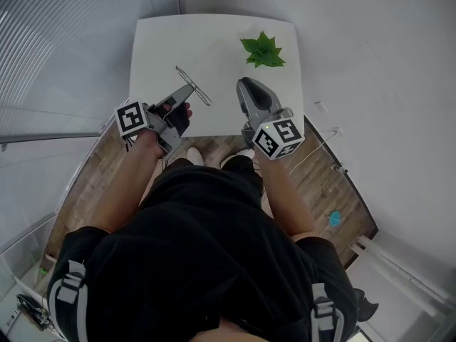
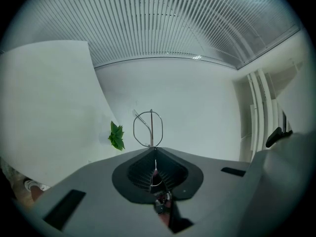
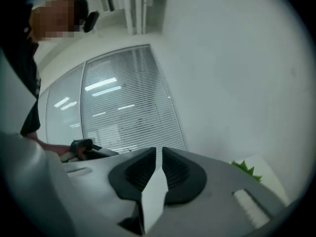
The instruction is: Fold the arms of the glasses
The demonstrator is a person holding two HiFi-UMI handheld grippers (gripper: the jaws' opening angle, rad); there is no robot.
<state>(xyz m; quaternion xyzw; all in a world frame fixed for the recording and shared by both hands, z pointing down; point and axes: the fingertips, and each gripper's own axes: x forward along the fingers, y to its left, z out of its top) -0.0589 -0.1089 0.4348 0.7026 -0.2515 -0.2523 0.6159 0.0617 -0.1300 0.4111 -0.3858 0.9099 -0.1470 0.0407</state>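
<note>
While your left claw (image 2: 152,151) clamps the glasses (image 2: 151,127): folding step.
Right claw (image 3: 159,154): barely apart, empty, right of glasses.
Next: push an arm inward.

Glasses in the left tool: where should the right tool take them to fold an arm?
Probably the free wire end nearest the right tool, approached from the right: the left tool is shut on the glasses mid-length, so that thin end juts out unobstructed.
</note>
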